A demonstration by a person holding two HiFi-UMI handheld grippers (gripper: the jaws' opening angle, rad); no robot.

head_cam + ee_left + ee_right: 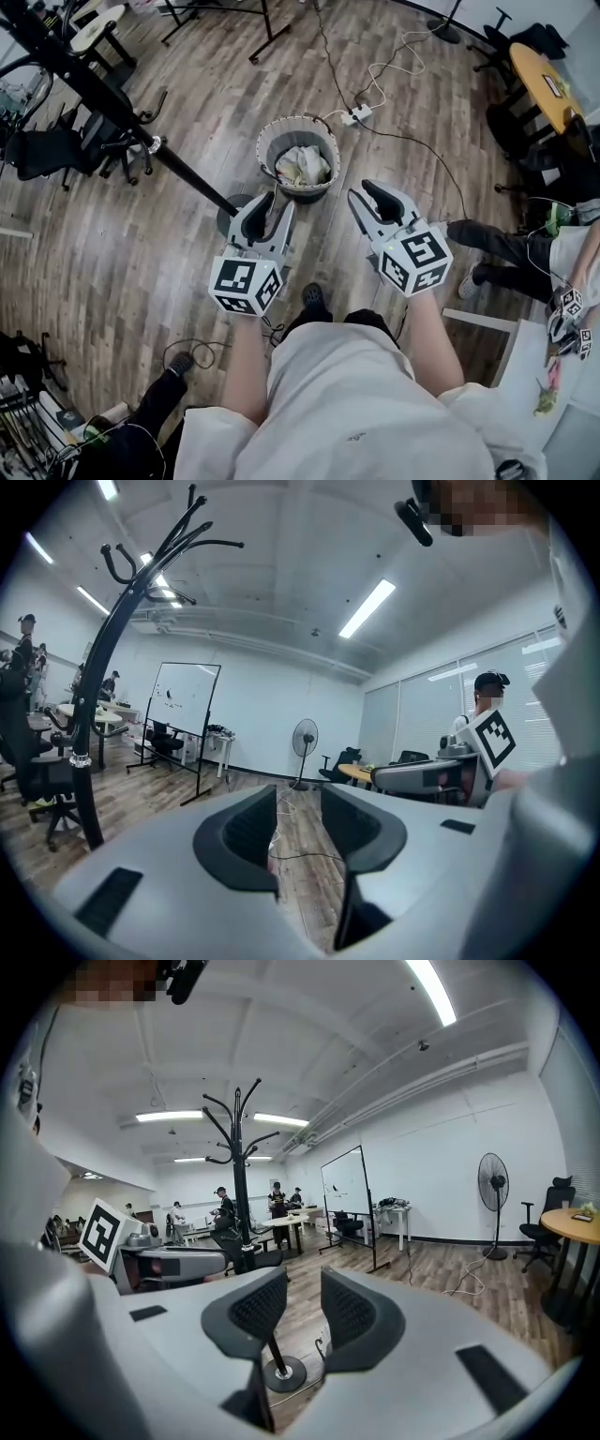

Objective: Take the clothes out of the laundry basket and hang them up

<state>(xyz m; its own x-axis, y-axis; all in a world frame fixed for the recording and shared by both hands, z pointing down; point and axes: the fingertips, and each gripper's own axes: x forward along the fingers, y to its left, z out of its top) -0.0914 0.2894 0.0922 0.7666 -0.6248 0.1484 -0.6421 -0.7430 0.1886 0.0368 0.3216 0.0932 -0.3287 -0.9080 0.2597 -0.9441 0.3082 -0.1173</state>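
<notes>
A round grey laundry basket [267, 148] stands on the wood floor ahead, with light crumpled clothes [302, 166] inside. A black coat rack [103, 94] leans across the head view from the upper left to its round base [230, 217]. In the gripper views it stands upright [101, 705] [240, 1185]. My left gripper [272, 202] hovers just short of the basket, over the rack's base. Its jaws are open and empty [298, 803]. My right gripper [367, 194] is held level beside it, right of the basket, also open with nothing between its fingers [304, 1288].
A white power strip with cables [354, 115] lies beyond the basket. Black office chairs [56, 150] stand at the left, and a yellow round table [544, 80] is at the far right. Another person's legs [497, 248] stretch in from the right. A whiteboard [183, 710] and a fan [305, 738] stand further off.
</notes>
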